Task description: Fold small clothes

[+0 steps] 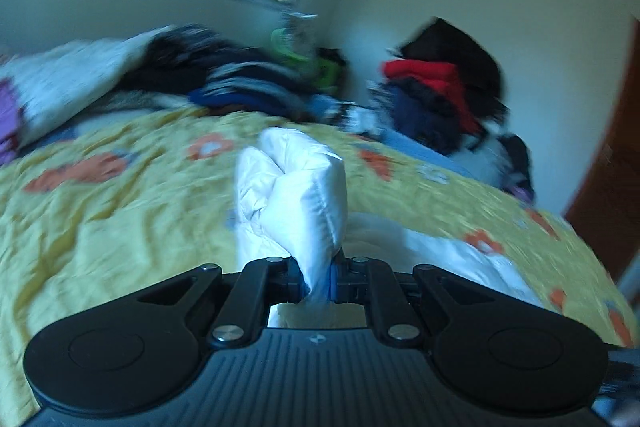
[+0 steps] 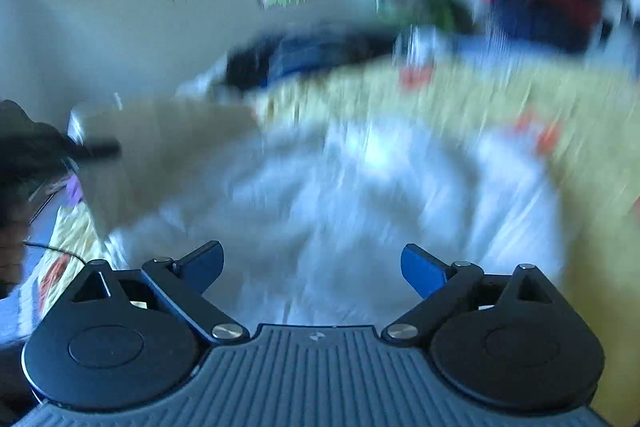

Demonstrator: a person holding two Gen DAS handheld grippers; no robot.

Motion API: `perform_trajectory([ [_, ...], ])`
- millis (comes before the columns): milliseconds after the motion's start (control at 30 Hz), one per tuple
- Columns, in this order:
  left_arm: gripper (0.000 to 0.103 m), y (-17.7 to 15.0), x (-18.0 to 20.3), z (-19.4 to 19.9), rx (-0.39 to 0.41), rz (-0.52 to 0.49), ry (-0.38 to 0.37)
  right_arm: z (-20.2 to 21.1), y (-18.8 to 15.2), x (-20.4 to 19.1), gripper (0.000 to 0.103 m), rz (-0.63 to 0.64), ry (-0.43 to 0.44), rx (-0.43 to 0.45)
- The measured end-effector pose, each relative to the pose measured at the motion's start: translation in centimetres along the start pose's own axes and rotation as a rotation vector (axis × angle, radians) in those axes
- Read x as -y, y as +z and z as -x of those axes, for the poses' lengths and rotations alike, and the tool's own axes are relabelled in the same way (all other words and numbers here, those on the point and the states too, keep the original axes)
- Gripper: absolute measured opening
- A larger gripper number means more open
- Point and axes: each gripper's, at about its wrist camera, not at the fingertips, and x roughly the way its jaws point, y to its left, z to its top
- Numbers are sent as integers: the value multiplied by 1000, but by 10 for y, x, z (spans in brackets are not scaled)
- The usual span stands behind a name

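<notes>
Your left gripper (image 1: 318, 281) sits at lower centre of its view, jaws closed tight on a bunched fold of the white garment (image 1: 296, 195); the pinched cloth rises as a puffy wad to mid-frame, while the rest trails to the lower right over the yellow floral bedspread (image 1: 120, 187). Your right gripper (image 2: 312, 267) is wide open and grips nothing; its blue fingertips (image 2: 422, 267) stand well apart at the bottom of its view, above the same white garment (image 2: 360, 187), which fills the centre of that frame. Heavy blur there: whether the tips touch cloth, cannot tell. A tan, flat shape (image 2: 160, 155) at centre left looks like cardboard or fabric, not resolved. Piles of dark, blue and red clothes (image 1: 436, 95) sit at the upper centre and upper right of the left view, well apart from the work. Judgement on handling: the garment reads as light, soft and limp, thin enough to crumple into the jaws; it will sag and slide on itself, not hold a crease unaided. Stitched seams show along the raised fold, so take hold at a hem or seam edge, which should give a firmer bite than mid-panel cloth. With your open gripper, aim for a free corner opposite the held one to tension the fabric flat.
</notes>
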Motion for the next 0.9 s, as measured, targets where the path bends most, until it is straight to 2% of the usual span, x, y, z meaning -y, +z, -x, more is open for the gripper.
perform_trajectory([
  [33, 10, -2, 14, 2, 8, -49, -19, -14, -3, 9, 99, -66, 14, -42],
  [67, 10, -5, 27, 4, 18, -95, -42, -21, -9, 20, 101, -137, 43, -46],
  [133, 10, -11, 56, 7, 28, -182, -106, -20, -22, 22, 101, -201, 112, 10],
  [233, 10, -23, 100, 12, 35, -314, -232, -17, -29, 23, 101, -249, 143, 33],
  [300, 10, -35, 129, 15, 40, -414, -345, -15, -31, 29, 102, -287, 166, 47],
  [367, 10, -47, 154, 17, 30, -501, -419, -9, -29, 42, 103, -385, 223, 77],
  [467, 10, -59, 172, 11, -10, -557, -481, 8, -43, 80, 97, -673, 392, 208],
  [500, 10, -63, 175, 8, -20, -571, -488, 18, -50, 97, 97, -769, 431, 267],
  [567, 10, -71, 181, 3, -43, -601, -505, 42, -59, 119, 97, -876, 475, 378],
  [633, 10, -79, 187, -7, -93, -622, -529, 66, -57, 132, 98, -869, 468, 463],
  [700, 10, -91, 197, -22, -174, -634, -563, 88, -44, 134, 100, -790, 393, 506],
  [767, 10, -106, 208, -45, -290, -639, -581, 105, -30, 132, 101, -707, 316, 523],
  [833, 10, -118, 215, -64, -374, -621, -607, 114, -20, 135, 101, -684, 347, 512],
  [900, 10, -121, 219, -69, -404, -609, -642, 120, -13, 138, 101, -672, 417, 470],
])
